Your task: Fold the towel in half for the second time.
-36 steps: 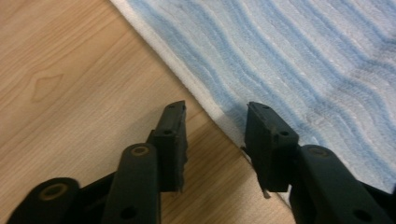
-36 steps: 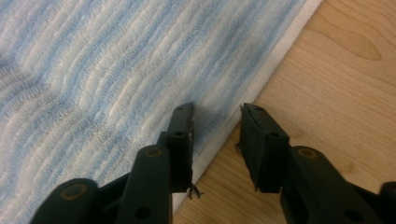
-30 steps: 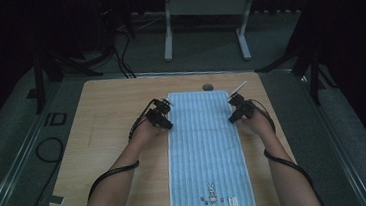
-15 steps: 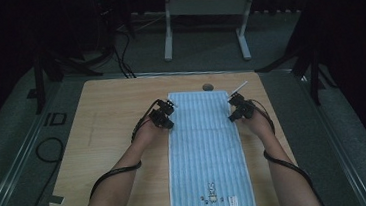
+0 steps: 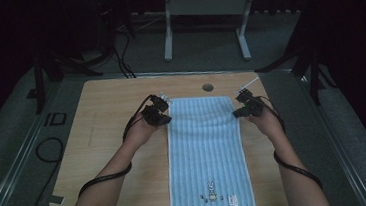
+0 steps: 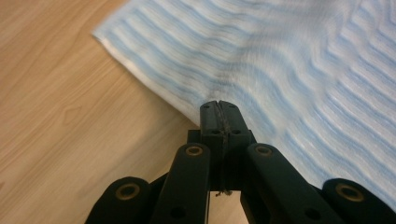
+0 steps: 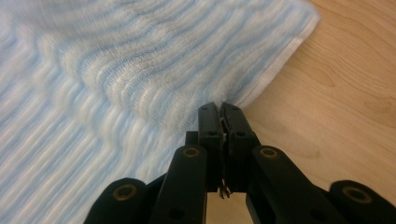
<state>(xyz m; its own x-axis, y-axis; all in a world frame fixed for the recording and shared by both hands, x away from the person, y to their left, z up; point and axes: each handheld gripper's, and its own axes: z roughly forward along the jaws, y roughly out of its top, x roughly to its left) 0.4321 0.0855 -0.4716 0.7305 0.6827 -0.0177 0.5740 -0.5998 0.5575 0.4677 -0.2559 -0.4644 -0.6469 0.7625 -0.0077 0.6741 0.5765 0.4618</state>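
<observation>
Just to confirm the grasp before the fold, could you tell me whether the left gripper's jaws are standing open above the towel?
No, the left gripper has its jaws closed together, pinching the edge of the blue striped towel.

This looks like a lab or recording studio rather than a home. A bare wooden table (image 5: 110, 154) with a cable hole (image 5: 207, 87) at 12 o'clock stands on grey carpet (image 5: 4, 148) in a dark, black-walled room. Black stand legs (image 5: 47, 69) and loose cables (image 5: 124, 53) sit at 10 o'clock, a grey metal desk frame (image 5: 203, 11) at 12.
</observation>
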